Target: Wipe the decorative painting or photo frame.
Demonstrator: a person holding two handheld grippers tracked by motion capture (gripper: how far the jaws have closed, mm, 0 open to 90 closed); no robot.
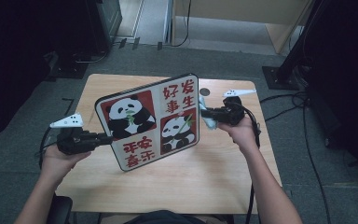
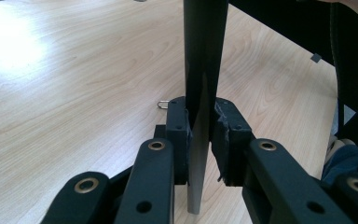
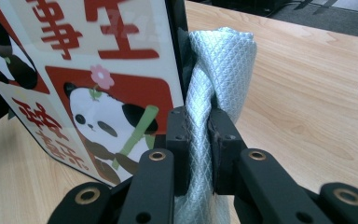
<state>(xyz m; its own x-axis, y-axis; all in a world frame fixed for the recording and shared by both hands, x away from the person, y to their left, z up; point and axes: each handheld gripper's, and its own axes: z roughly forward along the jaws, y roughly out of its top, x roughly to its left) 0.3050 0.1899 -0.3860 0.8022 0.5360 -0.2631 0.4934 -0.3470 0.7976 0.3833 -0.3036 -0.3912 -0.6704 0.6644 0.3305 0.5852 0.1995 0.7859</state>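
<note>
**Cloth pressed to the right edge of a held-up panda board**

Nearest the person, the left gripper is clamped on the left edge of the panda board. In the left gripper view its jaws pinch the thin panel edge-on, one pad on each face, and the board rises straight up out of the grip. That grip keeps the board lifted and tilted above the wooden table, printed face toward the person, its lower corner hanging close over the tabletop; whether the corner touches the wood cannot be told.

Across the board, at its far right edge, the right gripper is closed tight on a bunched pale blue cloth. In the right gripper view the cloth stands up between the jaws and lies against the board's dark rim, just beside the lower right panda panel.

The board's longer side runs from the left gripper up toward the right one, so the cloth sits at the end opposite the holding grip. A wipe probably runs along that right edge or inward across the printed face, and the left grip has to resist the push.

Beyond the board, a round hole shows in the table near its far edge.
</note>
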